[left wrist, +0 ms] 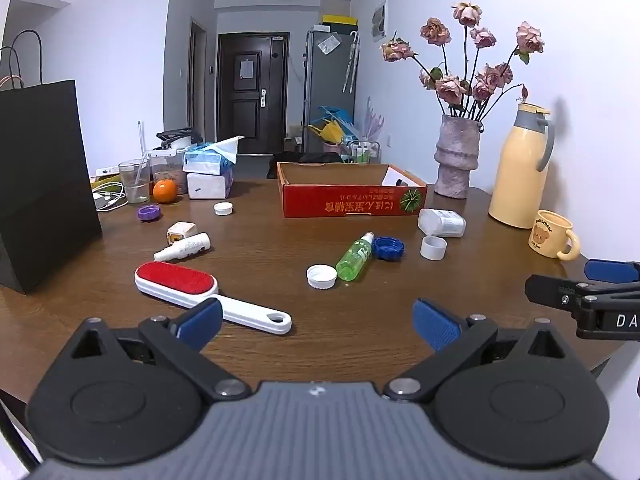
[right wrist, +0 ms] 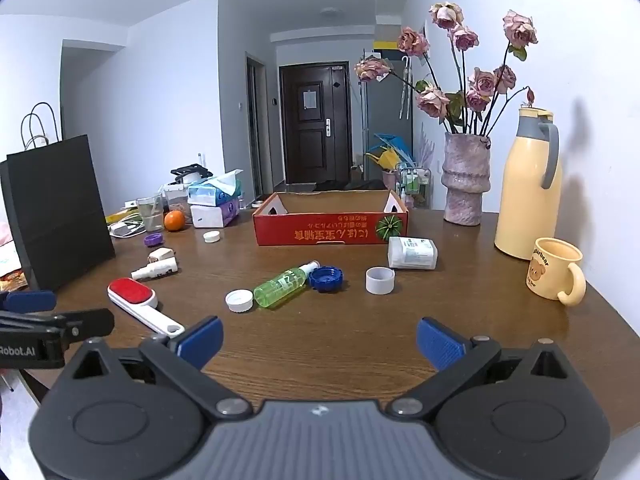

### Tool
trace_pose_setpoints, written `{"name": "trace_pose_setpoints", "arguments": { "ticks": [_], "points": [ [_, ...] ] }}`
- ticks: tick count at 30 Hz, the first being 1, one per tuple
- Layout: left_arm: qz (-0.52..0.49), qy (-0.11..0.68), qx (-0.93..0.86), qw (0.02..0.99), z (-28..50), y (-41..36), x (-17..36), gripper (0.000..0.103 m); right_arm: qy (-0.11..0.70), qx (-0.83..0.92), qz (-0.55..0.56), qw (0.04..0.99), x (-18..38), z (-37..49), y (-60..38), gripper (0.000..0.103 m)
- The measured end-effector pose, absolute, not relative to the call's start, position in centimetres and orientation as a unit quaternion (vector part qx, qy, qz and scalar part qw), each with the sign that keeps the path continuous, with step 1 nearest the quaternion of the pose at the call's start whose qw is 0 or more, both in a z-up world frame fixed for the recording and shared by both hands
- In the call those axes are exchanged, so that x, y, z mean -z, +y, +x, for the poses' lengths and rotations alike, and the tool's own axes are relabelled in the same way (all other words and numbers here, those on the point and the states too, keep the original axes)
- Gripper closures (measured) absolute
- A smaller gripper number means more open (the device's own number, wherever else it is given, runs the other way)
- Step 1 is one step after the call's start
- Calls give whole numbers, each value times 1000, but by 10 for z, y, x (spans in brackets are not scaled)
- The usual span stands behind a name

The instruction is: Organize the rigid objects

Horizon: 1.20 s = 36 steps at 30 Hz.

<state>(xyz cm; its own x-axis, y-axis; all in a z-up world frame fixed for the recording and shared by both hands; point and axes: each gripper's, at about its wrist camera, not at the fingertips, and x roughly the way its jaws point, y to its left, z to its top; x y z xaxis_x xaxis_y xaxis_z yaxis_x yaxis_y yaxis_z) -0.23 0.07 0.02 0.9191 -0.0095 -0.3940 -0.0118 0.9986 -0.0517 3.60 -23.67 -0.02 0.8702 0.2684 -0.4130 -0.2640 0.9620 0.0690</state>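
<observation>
So we're parked at the near edge of the bench with both tools hovering and nothing picked up. The left gripper and right gripper both have their jaws spread about as wide as they go, empty.

Biggest thing in play is the red cardboard tray at the back middle, which looks like the obvious drop spot. Then the lint brush on the left, closest to our left tool, so we'd grab that first, across the white handle rather than the red pad. Mid-bench the green spray bottle lies on its side, touching the blue cap, with a white cap just beside its base. We'd pinch the bottle across its body, since round plastic probably rolls. White pill bottle and the little white cup sit right of that. Caps last, coming straight down
</observation>
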Motion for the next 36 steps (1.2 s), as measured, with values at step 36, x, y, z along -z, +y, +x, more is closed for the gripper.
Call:
{"name": "trace_pose_setpoints", "arguments": {
  "ticks": [36],
  "points": [
    [-23,229,-12,973,2,3,3,0,240,-146,5,960,4,41,-232,0]
  ]
}}
